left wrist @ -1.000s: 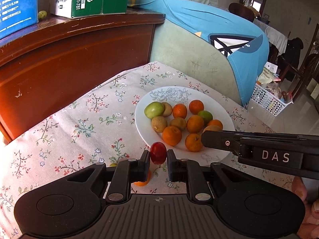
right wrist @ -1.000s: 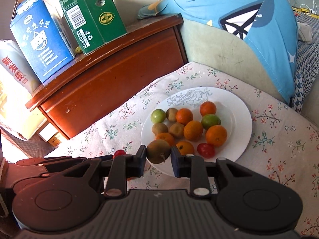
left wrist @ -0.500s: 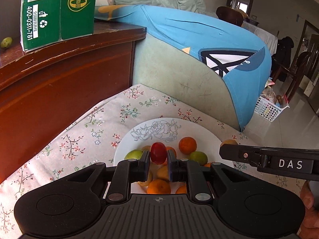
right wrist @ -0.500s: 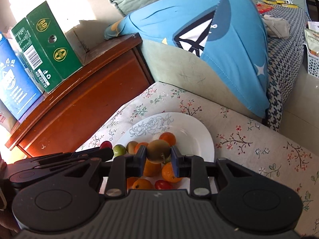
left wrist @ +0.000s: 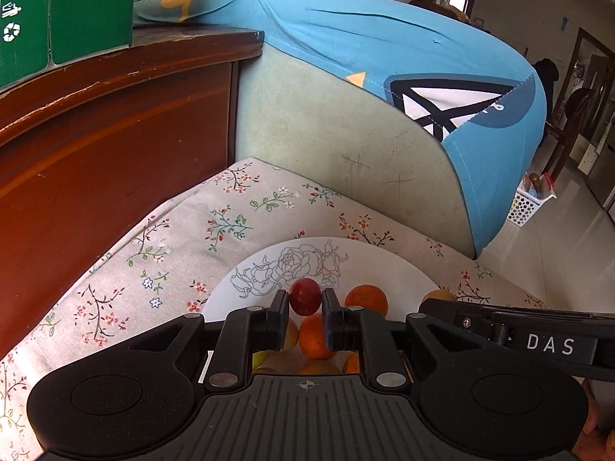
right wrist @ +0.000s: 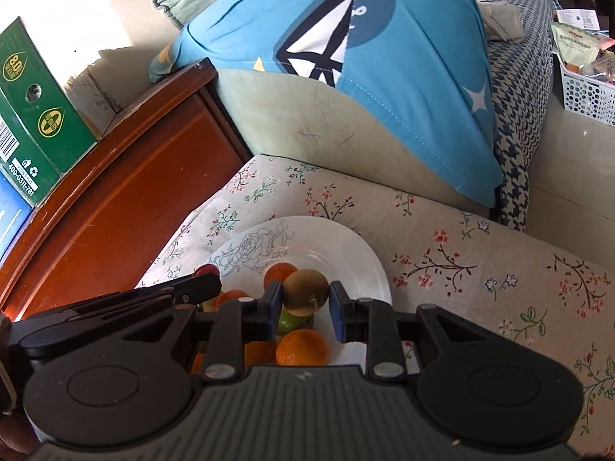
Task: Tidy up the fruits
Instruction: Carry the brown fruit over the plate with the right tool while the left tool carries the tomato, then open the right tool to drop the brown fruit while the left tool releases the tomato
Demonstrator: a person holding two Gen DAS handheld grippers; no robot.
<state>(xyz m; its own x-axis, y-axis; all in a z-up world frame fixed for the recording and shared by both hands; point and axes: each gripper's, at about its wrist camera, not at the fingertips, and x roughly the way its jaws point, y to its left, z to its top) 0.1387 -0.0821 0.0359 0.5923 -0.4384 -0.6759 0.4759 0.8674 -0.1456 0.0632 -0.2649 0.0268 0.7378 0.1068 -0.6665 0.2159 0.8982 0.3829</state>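
My left gripper [left wrist: 305, 303] is shut on a small red fruit [left wrist: 305, 296] and holds it above the white plate [left wrist: 384, 261], which has a rose drawing. My right gripper [right wrist: 305, 299] is shut on a brown kiwi [right wrist: 305, 292] above the same plate [right wrist: 346, 246]. Several oranges [left wrist: 365, 297] and a green fruit [right wrist: 288, 319] lie on the plate under the fingers. The right gripper [left wrist: 511, 326] shows at the right of the left wrist view. The left gripper [right wrist: 127, 303] with its red fruit [right wrist: 206, 270] shows at the left of the right wrist view.
The plate sits on a floral cloth [left wrist: 173, 253]. A brown wooden cabinet [left wrist: 96, 146] with a green carton [left wrist: 69, 11] stands at the left. A green sofa arm with a blue cover [left wrist: 384, 88] stands behind. A white basket [right wrist: 584, 92] is at the far right.
Both grippers have moved forward and lower over the plate, each holding its fruit. The plate now lies mostly under the fingers.
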